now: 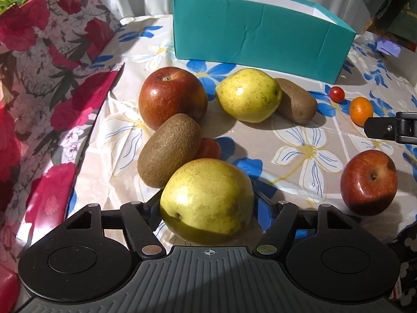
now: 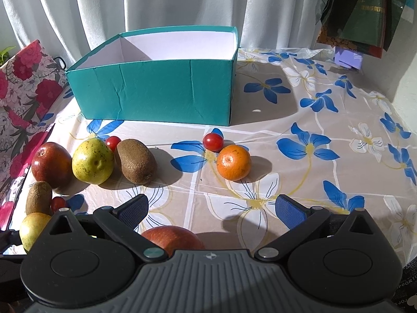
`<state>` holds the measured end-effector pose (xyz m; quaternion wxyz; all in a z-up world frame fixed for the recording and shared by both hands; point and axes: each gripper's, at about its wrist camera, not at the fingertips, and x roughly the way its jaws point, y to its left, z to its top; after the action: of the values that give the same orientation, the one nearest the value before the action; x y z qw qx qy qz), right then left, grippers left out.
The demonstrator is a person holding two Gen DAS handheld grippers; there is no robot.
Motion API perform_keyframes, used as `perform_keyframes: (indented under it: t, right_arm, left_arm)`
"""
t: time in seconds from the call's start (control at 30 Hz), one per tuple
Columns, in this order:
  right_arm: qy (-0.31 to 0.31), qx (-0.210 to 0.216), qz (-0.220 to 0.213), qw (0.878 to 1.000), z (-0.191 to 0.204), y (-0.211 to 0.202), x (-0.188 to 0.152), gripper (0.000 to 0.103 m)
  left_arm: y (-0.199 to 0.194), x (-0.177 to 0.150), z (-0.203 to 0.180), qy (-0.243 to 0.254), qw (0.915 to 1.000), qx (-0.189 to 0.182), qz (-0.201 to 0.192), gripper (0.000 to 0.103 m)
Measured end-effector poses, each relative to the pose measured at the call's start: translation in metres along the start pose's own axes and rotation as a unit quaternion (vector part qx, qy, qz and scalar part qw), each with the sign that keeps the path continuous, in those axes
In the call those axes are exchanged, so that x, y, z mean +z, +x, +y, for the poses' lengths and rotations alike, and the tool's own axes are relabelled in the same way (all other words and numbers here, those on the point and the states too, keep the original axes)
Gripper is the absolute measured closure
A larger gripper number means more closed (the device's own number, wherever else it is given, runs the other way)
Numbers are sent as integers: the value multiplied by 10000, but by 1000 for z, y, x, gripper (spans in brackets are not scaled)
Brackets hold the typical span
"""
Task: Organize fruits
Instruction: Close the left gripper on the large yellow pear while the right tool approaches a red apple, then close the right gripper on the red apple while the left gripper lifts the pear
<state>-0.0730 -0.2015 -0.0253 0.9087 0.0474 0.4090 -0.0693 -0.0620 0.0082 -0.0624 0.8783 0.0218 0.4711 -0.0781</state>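
A teal box (image 1: 260, 36) stands open at the back of the table; it also shows in the right wrist view (image 2: 156, 88), white and empty inside. My left gripper (image 1: 207, 203) is open around a yellow pear (image 1: 206, 198), its fingertips hidden behind the fruit. Beyond lie a kiwi (image 1: 169, 148), a red apple (image 1: 172, 96), a second pear (image 1: 249, 95), a second kiwi (image 1: 297, 100) and cherry tomatoes (image 1: 208, 148). My right gripper (image 2: 211, 208) is open and empty above a red apple (image 2: 173, 238). A mandarin (image 2: 233, 162) and a cherry tomato (image 2: 213, 142) lie ahead of it.
A flowered red gift bag (image 1: 39, 78) stands along the left table edge. A flowered plastic cloth (image 2: 325, 143) covers the table. White curtains (image 2: 182, 0) hang behind. Dark bags (image 2: 365, 7) hang at the far right.
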Motion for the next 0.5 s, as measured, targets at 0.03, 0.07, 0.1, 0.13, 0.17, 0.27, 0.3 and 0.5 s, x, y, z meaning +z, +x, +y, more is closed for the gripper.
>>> perform_keyframes:
  t: [0.03, 0.07, 0.1, 0.13, 0.17, 0.27, 0.3, 0.5]
  right_arm:
    - [-25, 24, -11, 10000, 0, -1, -1, 0]
    - [-45, 43, -17, 10000, 0, -1, -1, 0]
    - [-67, 71, -22, 10000, 0, -1, -2, 0]
    - [-92, 105, -31, 9999, 0, -2, -3, 0]
    - [-126, 146, -48, 9998, 0, -3, -4, 0]
    - [-245, 291, -114, 9992, 2, -9, -9, 0]
    - [-306, 334, -120, 9989, 3, -10, -12, 0]
    - [-481, 606, 55, 9970, 11, -11, -23, 8]
  left_arm:
    - [1, 0, -1, 16, 10000, 22, -6, 29]
    - [1, 0, -2, 40, 10000, 42, -29, 30]
    - [1, 0, -2, 49, 10000, 48, -40, 30]
    - [1, 0, -3, 54, 9999, 56, -64, 30]
    - [1, 0, -2, 59, 9999, 47, -82, 30]
    - [0, 1, -1, 45, 10000, 14, -69, 31]
    - [0, 1, 0, 34, 10000, 18, -60, 31]
    - [-10, 2, 6, -10, 9999, -12, -141, 31]
